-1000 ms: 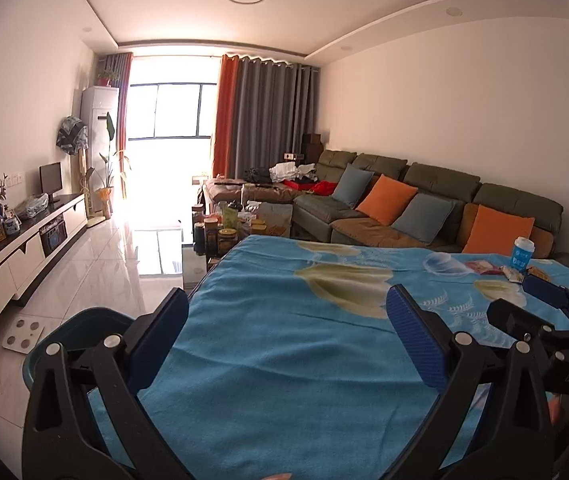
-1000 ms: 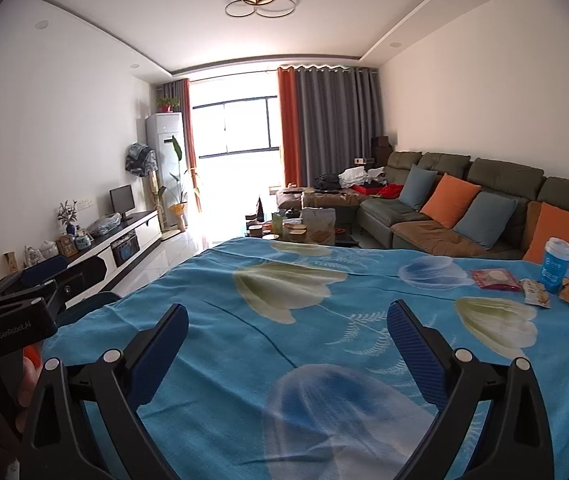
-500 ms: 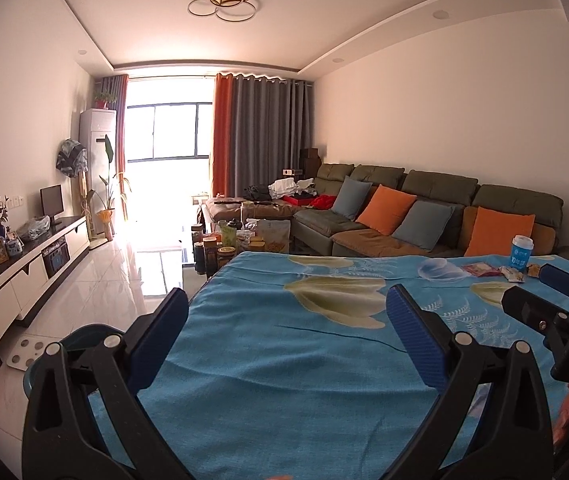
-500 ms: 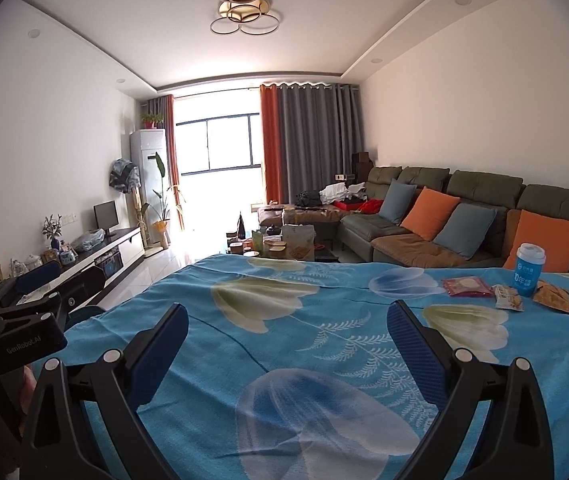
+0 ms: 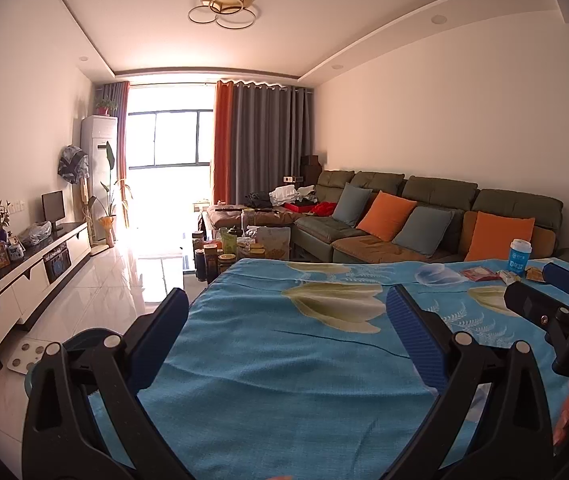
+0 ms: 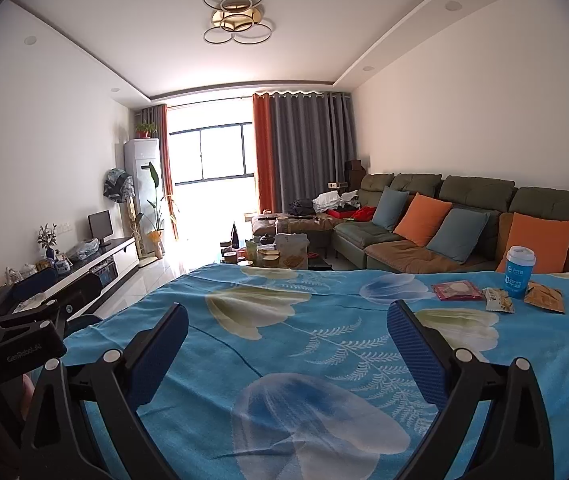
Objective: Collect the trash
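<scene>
Trash untouched: blue cup (image 6: 519, 271), red packet (image 6: 459, 291) and two snack wrappers (image 6: 498, 299) lie on the table (image 6: 284, 344).
Left gripper (image 5: 286, 330) and right gripper (image 6: 286, 332) spread wide, empty; litter far ahead, right of right fingers (image 6: 414, 344). Teal bin (image 5: 84, 338) below left fingers; collection not begun, I judge.

Bright window (image 5: 168, 136) glare washes the floor; fisheye edges bend, darken
</scene>
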`<state>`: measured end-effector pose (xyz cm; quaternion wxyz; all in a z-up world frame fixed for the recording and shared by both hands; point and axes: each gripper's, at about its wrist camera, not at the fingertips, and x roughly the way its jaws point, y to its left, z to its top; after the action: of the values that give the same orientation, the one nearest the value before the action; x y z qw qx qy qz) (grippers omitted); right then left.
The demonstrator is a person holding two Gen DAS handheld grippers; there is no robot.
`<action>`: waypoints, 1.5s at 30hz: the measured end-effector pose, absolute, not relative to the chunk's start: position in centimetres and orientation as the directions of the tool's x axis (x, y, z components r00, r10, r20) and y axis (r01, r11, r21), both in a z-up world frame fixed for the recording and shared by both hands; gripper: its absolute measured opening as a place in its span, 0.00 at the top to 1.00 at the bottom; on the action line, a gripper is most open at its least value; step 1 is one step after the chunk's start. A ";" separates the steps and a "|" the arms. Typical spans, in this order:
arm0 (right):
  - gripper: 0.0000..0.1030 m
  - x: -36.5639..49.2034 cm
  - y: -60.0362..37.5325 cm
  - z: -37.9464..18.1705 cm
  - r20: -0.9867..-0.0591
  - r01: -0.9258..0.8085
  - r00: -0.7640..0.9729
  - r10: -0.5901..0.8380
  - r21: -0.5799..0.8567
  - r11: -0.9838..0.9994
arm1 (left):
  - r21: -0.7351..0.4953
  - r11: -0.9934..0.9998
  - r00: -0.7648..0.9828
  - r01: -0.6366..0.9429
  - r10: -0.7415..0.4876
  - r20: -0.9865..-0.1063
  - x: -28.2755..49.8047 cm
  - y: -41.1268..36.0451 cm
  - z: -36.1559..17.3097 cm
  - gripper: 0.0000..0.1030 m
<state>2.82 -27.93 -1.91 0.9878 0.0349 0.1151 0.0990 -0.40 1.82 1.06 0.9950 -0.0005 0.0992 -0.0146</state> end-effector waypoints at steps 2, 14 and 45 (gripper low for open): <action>0.07 2.7 -28.0 -1.9 -0.218 -0.184 0.955 0.200 0.091 0.979 | -0.005 1.000 0.980 0.030 -0.030 -0.197 -0.4 1.8 1.1 0.06; 0.07 2.7 -28.2 -1.8 -0.216 -0.178 0.957 0.194 0.090 0.980 | 0.000 1.000 0.982 0.020 -0.020 -0.187 -0.7 1.5 1.2 0.06; 0.07 2.7 -28.7 -2.0 -0.218 -0.169 0.958 0.186 0.097 0.981 | -0.001 1.000 0.983 0.015 -0.015 -0.182 -0.6 1.2 1.4 0.06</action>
<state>2.67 -28.66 -2.00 0.9887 0.0388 0.1139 0.0897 -0.63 1.15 1.38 0.9958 0.0000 0.0916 -0.0078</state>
